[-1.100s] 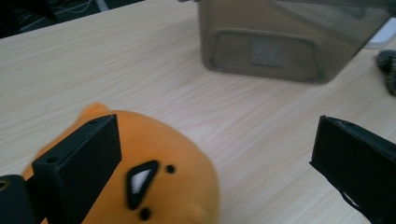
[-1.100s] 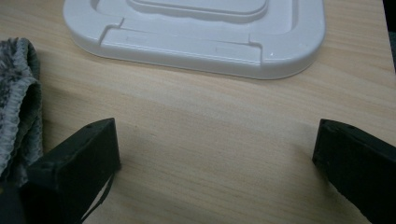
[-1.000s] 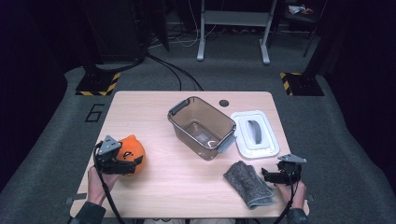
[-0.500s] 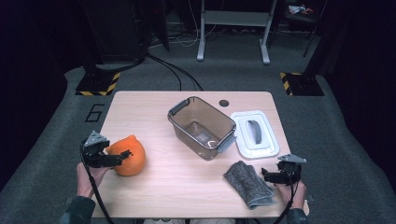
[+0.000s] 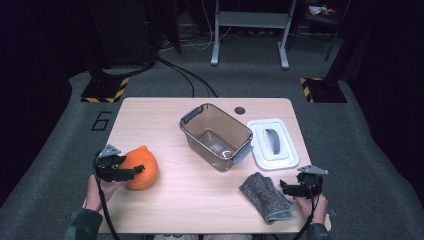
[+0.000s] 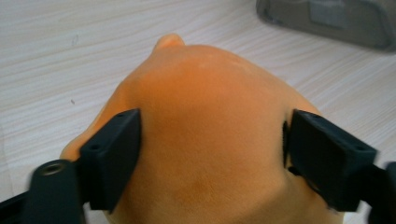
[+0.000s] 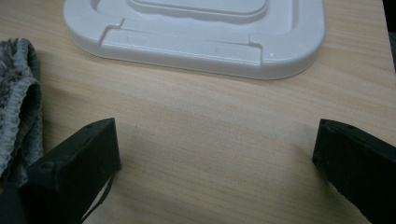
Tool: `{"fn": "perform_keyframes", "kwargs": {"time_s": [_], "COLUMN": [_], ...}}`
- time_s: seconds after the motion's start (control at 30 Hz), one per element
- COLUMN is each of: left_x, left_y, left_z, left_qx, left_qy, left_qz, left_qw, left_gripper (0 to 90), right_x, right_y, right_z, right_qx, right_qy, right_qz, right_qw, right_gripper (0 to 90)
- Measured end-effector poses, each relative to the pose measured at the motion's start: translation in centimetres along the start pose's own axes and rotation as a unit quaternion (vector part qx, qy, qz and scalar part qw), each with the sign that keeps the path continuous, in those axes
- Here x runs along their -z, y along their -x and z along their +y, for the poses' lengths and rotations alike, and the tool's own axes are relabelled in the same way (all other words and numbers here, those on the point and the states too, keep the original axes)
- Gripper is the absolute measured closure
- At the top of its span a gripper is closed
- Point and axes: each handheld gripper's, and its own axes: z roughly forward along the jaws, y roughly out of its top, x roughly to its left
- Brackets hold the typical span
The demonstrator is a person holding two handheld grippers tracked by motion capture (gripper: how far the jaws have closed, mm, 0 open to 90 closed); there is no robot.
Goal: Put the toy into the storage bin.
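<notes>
Left gripper view: jaws just closing — pads against the orange toy [image 6: 210, 135].
Right gripper [image 7: 215, 154]: jaws apart — over bare bench [image 7: 210, 130].

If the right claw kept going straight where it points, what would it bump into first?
Probably the white lid. The right claw stands open over bare table, and the lid lies straight ahead. The grey cloth sits off to its side, likely out of the way.

left gripper [image 5: 131, 171] lowered, fingers [image 6: 112, 154] closing around orange toy [image 6: 205, 140]
</notes>
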Motion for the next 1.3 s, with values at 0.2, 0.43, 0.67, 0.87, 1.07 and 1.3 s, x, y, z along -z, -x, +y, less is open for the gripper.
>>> {"fn": "perform_keyframes", "kwargs": {"time_s": [0.2,0.43,0.67,0.87,1.07,1.3], "left_x": [0.0,0.3,1.0,1.5,2.0,2.9], "left_y": [0.7,1.4,1.5,1.6,2.3,3.1], "left_z": [-0.4,-0.3,-0.2,0.3,1.2,3.1], "left_qx": [-0.007,-0.029,-0.02,-0.013,-0.013,-0.018], "left_qy": [-0.011,-0.006,0.011,0.021,0.033,0.052], "left_qz": [0.009,0.021,0.02,0.021,0.016,0.007], "left_qw": [0.9999,0.9994,0.9995,0.9995,0.9992,0.9985], "left_gripper": [39.7,57.0,61.6,61.4,60.8,60.4], "right_x": [0.0,0.0,0.0,0.0,0.0,0.0], "right_y": [0.0,0.0,0.0,0.0,0.0,0.0], "right_z": [0.0,0.0,0.0,0.0,0.0,0.0], "right_qx": [-0.001,-0.001,-0.001,-0.001,-0.001,-0.001], "right_qy": [0.0,0.0,0.0,0.0,0.0,0.0], "right_qz": [0.0,0.0,0.0,0.0,0.0,0.0], "right_qw": [1.0,1.0,1.0,1.0,1.0,1.0], "right_gripper": [0.0,0.0,0.0,0.0,0.0,0.0]}}
